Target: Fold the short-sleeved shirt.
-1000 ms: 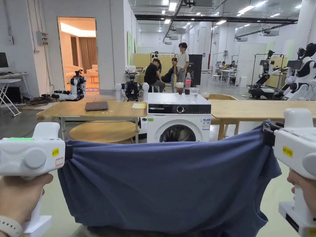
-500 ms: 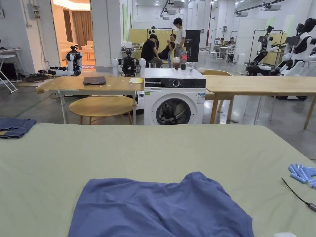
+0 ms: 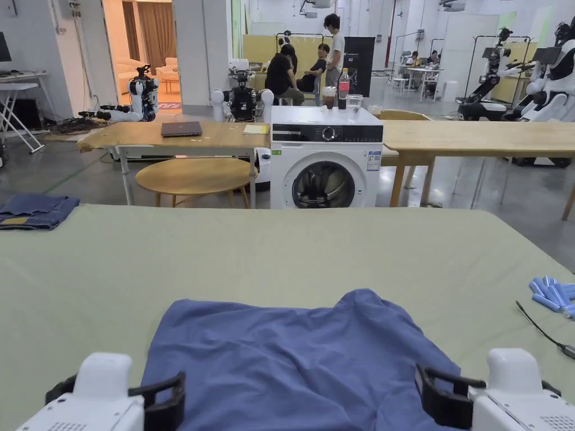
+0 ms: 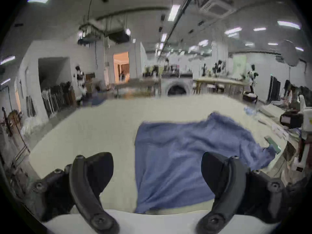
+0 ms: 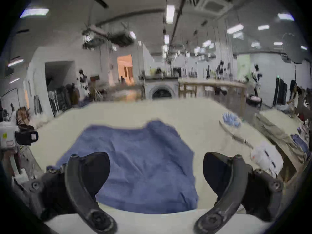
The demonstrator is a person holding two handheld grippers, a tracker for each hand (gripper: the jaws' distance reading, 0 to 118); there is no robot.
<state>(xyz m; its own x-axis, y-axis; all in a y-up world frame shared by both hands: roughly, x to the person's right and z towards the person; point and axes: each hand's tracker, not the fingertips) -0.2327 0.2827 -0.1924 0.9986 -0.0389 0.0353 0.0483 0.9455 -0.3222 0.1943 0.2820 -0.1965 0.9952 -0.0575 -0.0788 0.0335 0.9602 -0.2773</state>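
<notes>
Shirt (image 3: 292, 359): soft blue knit, lying rumpled on the table, loose creases across it, one corner humped up at the far right; it spreads ahead of both claws and between them.
Table (image 3: 281, 252): broad flat top under a smooth, pale green cloth, running well beyond the claws on every side.
Left claw (image 4: 157, 175): curved black jaws spread wide, nothing between them; the shirt's left edge lies just ahead, inside the gap. White rounded body, low at the near edge of the table.
Right claw (image 5: 156, 175): same curved black jaws, wide apart and empty; the shirt's right half lies ahead of them.
Jeans (image 3: 35, 211): folded dark denim, far off to the left of the left claw, at the table's far corner.
Blue tubes (image 3: 553, 293): a small heap of pale blue cylinders, out to the right of the right claw.
Cable (image 3: 542, 331): thin and dark, curving just nearer than the tubes.
Washer (image 3: 325, 160): white boxy machine with a round dark door, on the floor well beyond the table.
</notes>
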